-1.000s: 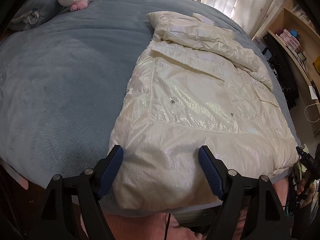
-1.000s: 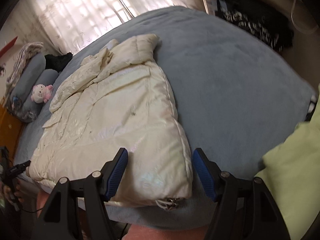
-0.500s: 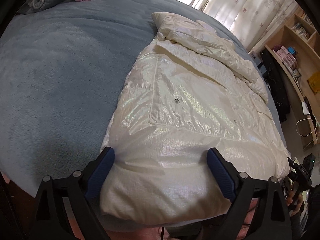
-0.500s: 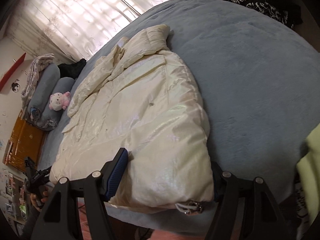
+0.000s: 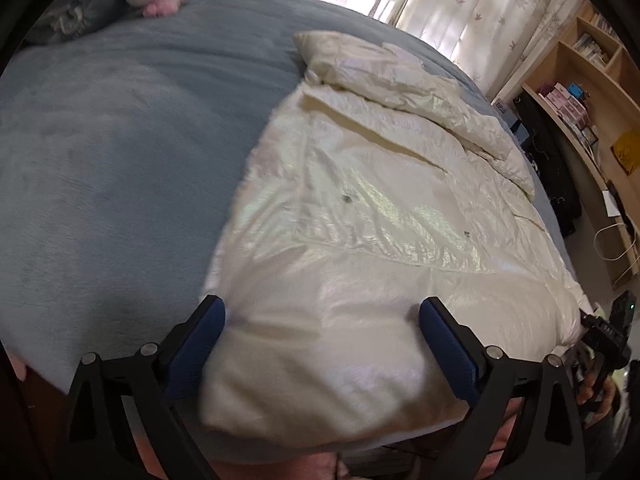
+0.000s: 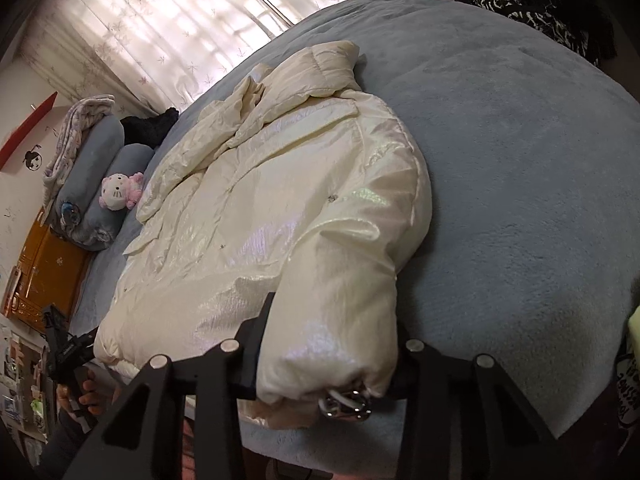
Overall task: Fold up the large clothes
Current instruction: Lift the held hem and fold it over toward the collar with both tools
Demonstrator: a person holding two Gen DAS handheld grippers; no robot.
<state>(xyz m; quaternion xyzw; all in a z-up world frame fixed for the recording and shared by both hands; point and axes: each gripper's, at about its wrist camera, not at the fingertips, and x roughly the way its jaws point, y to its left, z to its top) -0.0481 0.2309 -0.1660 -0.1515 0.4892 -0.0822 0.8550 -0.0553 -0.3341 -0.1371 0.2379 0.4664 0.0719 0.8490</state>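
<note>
Left wrist view: jacket (image 5: 360, 208) long axis: hem near, collar far.
Bed (image 5: 120, 160): open left.
Left gripper (image 5: 322, 344): fingers spread, straddling hem.
Right gripper (image 6: 332, 364): fingers just closed, pinching hem corner.

Glossy cream jacket (image 5: 360, 240), fuzzy blanket (image 5: 120, 160)

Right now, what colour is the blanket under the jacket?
Blue-grey blanket, plain, clearest in the right wrist view.

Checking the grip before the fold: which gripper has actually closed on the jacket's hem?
The right gripper: it pinches the jacket corner. The left gripper stands open around it.
</note>
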